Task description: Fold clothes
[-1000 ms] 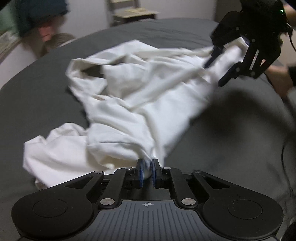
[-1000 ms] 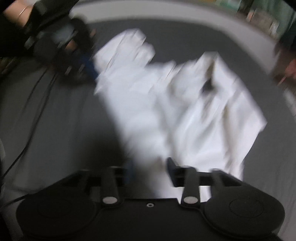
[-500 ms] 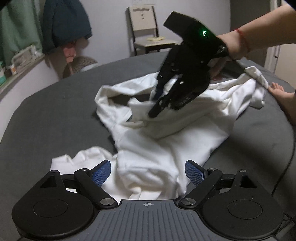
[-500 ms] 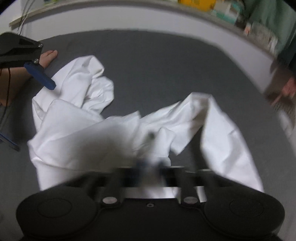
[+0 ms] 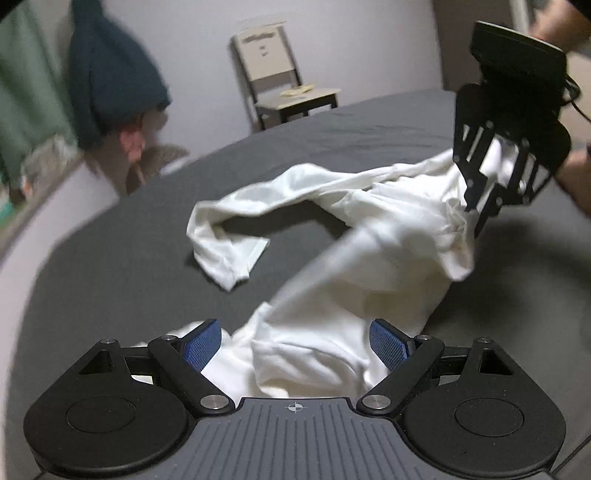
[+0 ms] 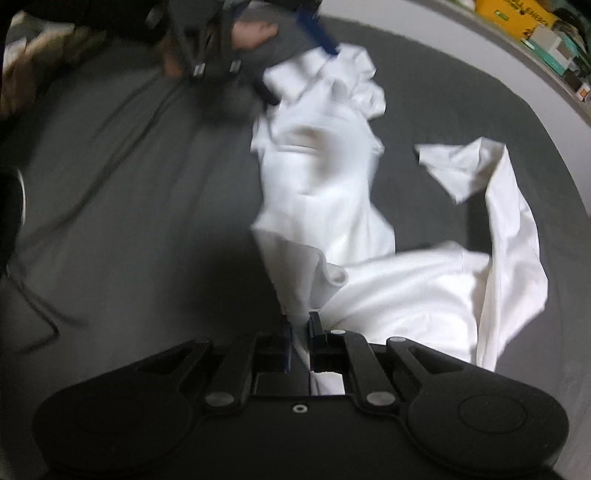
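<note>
A crumpled white garment (image 5: 351,258) lies across the grey bed sheet (image 5: 129,258). My left gripper (image 5: 295,341) is open, its blue pads (image 5: 203,343) wide apart, with the near end of the garment lying loose between them. In the right wrist view my right gripper (image 6: 300,325) is shut on a bunched fold of the white garment (image 6: 332,184). From the left wrist view the right gripper (image 5: 476,218) hangs at the upper right, holding the cloth's far end up. One sleeve (image 5: 229,236) trails left on the sheet. The left gripper (image 6: 295,62) shows blurred at the top.
A pale wooden chair (image 5: 284,81) stands beyond the bed by the wall. A dark blue garment (image 5: 110,74) and green cloth (image 5: 26,92) hang at the left. A black cable (image 6: 110,147) runs over the sheet (image 6: 129,221). A shelf with boxes (image 6: 535,29) lines the bed's far side.
My left gripper let go of the garment's near end and opened wide. My right gripper shut on the cloth, swung across and now lifts its far end at the right.
</note>
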Demonstrator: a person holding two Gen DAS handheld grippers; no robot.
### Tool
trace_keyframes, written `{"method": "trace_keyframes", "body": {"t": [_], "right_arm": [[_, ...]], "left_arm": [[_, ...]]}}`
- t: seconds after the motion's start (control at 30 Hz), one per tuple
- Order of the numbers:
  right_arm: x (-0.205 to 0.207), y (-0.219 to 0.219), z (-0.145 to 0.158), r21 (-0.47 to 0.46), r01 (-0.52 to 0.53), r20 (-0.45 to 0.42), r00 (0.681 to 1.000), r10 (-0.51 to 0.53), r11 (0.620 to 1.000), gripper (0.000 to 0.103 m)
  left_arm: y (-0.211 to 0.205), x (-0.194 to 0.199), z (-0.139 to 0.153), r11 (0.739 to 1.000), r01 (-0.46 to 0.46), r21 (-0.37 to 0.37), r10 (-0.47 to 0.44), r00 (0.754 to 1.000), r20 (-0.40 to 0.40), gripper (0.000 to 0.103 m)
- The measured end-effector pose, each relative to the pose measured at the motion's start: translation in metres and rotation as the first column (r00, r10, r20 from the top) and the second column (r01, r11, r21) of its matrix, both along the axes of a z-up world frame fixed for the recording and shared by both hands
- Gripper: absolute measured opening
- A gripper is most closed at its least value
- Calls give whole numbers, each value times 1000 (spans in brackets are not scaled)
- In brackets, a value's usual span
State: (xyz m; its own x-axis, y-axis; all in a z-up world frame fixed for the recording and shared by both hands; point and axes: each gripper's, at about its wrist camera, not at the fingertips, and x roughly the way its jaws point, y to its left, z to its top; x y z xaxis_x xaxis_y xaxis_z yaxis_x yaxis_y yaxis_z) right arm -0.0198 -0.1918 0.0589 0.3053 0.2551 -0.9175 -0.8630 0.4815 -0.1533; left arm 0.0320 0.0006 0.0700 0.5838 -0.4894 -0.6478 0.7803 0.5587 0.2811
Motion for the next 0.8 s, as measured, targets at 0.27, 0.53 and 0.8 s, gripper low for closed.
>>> {"method": "trace_keyframes", "body": {"t": [0.27, 0.53, 0.8], "right_arm": [[-19, 28, 23, 85, -42, 249, 968, 20, 996, 55], [-88, 106, -55, -359, -389, 534, 659, 529, 848, 57], [-52, 124, -59, -264, -248, 609, 707, 360, 932, 6]], "left_arm": [[-26, -25, -7, 965, 197, 174, -224, 962, 156, 88], [-27, -47, -17, 919, 273, 285, -329, 929, 168, 88], [-26, -51, -19, 913, 280, 295, -346, 917, 200, 88]]}}
